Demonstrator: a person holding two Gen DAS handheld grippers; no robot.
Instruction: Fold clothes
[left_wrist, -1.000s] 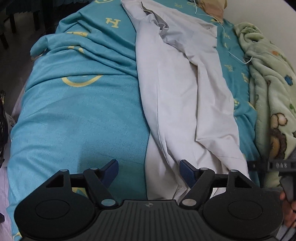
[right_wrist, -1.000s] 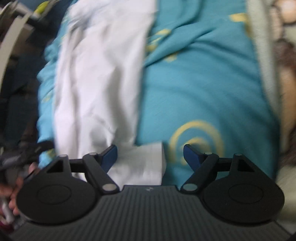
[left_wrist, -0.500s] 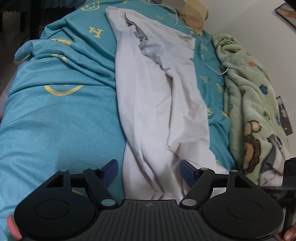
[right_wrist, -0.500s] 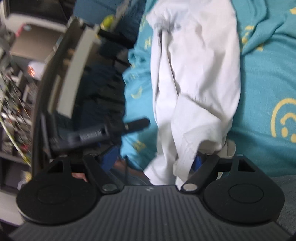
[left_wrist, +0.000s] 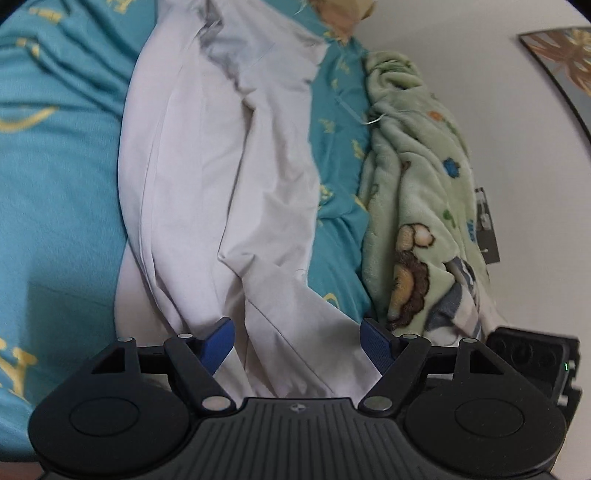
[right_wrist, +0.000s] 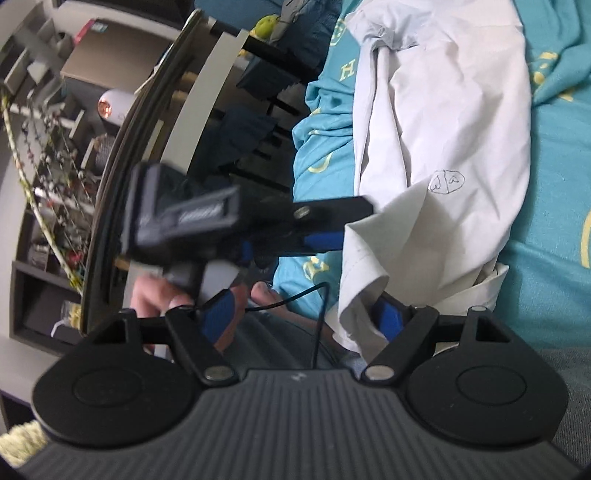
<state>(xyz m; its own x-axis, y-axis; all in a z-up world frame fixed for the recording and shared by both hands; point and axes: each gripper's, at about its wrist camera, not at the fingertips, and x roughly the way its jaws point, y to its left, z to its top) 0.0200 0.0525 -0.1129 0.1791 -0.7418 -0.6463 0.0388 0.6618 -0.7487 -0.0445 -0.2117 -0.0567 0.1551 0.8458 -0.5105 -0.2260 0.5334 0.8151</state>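
My left hand-held gripper (left_wrist: 297, 341) gapes wide over the white shirt (left_wrist: 221, 166) on the bed (left_wrist: 55, 221). My right hand-held gripper (right_wrist: 306, 319) is wide too, shirt hem against one finger.

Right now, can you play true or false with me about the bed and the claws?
1. The white shirt lies on a teal sheet. True.
2. The left claw is shut tight on the shirt. False: its fingers are spread, with cloth lying between them.
3. A green blanket with cartoon animals lies between the sheet and the wall. True.
4. The shirt is neatly folded into a square. False: it lies long and rumpled.
5. The right claw is open, with a fold of shirt draped over one finger. True.
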